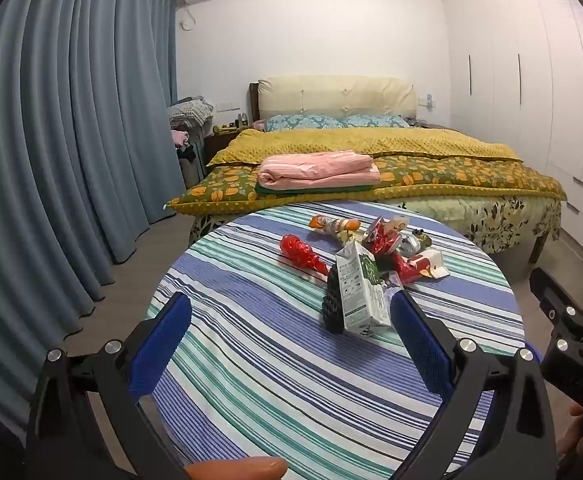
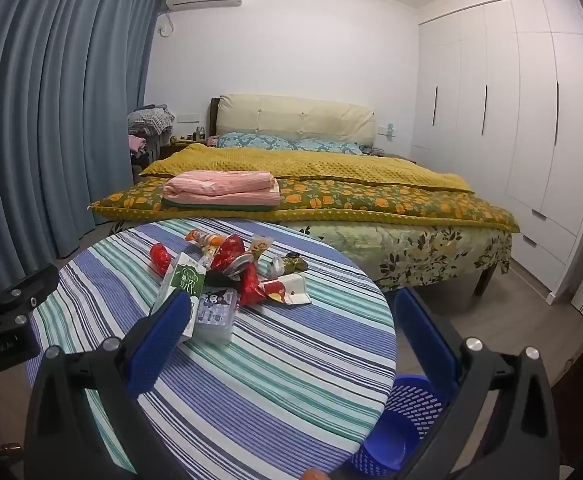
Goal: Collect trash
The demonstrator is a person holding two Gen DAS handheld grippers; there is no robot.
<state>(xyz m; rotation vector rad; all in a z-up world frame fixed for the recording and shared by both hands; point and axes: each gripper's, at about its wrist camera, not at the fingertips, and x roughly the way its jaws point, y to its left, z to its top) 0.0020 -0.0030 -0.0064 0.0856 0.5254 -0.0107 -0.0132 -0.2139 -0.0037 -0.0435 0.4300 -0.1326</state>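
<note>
A heap of trash lies on a round table with a striped cloth [image 1: 251, 360] [image 2: 291, 360]. In it are a white and green milk carton [image 1: 361, 292] [image 2: 183, 284], a crumpled red wrapper [image 1: 301, 254] [image 2: 159, 258], an orange snack packet [image 1: 333, 225] [image 2: 203, 237], a clear cartoon-printed packet [image 2: 215, 312] and several more wrappers [image 1: 407, 248] [image 2: 259, 280]. My left gripper [image 1: 291, 340] is open above the near side of the table, short of the carton. My right gripper [image 2: 291, 336] is open too, nothing between its fingers. A blue mesh waste basket [image 2: 399, 428] stands on the floor beside the table.
A bed [image 1: 371, 160] [image 2: 331, 192] with yellow covers and a folded pink blanket [image 1: 319, 170] [image 2: 221, 188] stands just behind the table. Blue curtains [image 1: 71, 140] hang on the left, white wardrobes [image 2: 511, 120] on the right. The other gripper shows at each view's edge.
</note>
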